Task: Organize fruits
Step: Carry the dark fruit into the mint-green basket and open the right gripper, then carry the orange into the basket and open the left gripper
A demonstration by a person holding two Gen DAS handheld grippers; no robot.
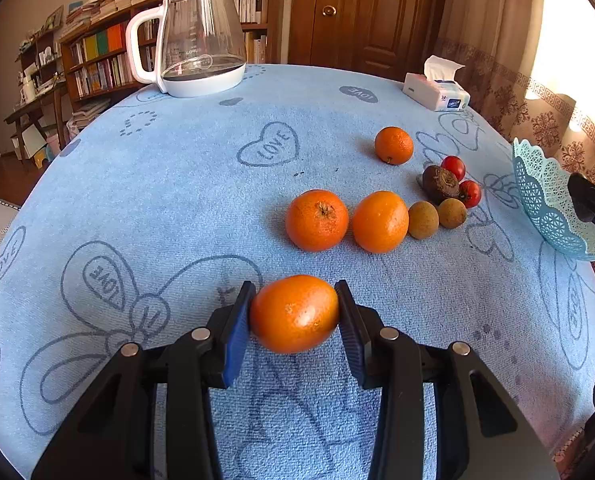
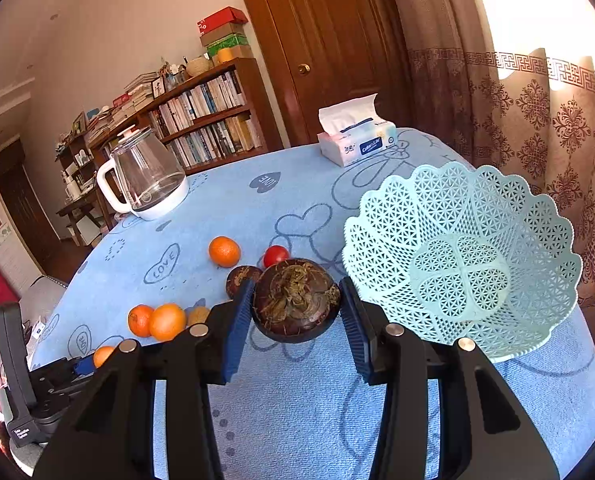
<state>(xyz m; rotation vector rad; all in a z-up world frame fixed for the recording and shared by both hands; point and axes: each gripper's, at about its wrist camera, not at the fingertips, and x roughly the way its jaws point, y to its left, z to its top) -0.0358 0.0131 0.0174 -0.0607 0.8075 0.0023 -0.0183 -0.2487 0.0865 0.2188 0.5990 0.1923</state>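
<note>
Fruits: one orange (image 1: 294, 313) sat pinched between the blue pads of the left claw (image 1: 295, 316), low over the tabletop (image 1: 177, 200); a dark brown, rough-topped fruit (image 2: 296, 300) was clamped in the right claw (image 2: 297, 308), raised clear of the cloth.
Ahead of left claw: two oranges (image 1: 316, 220) side by side, two small brown fruits (image 1: 422, 220) just right of them, then another dark fruit (image 1: 440, 184) with two red tomatoes (image 1: 453, 167); a smaller orange (image 1: 393, 145) lay farther off.
Basket: the pale blue lattice basket (image 2: 461, 264) stood just right of the right claw, tilted toward it, and held nothing.
Progress: judged barely begun; no fruit in the basket, two gripped, at least eight loose.
Far side: glass kettle (image 1: 199, 40) and tissue pack (image 1: 436, 90), well apart from the fruit.
</note>
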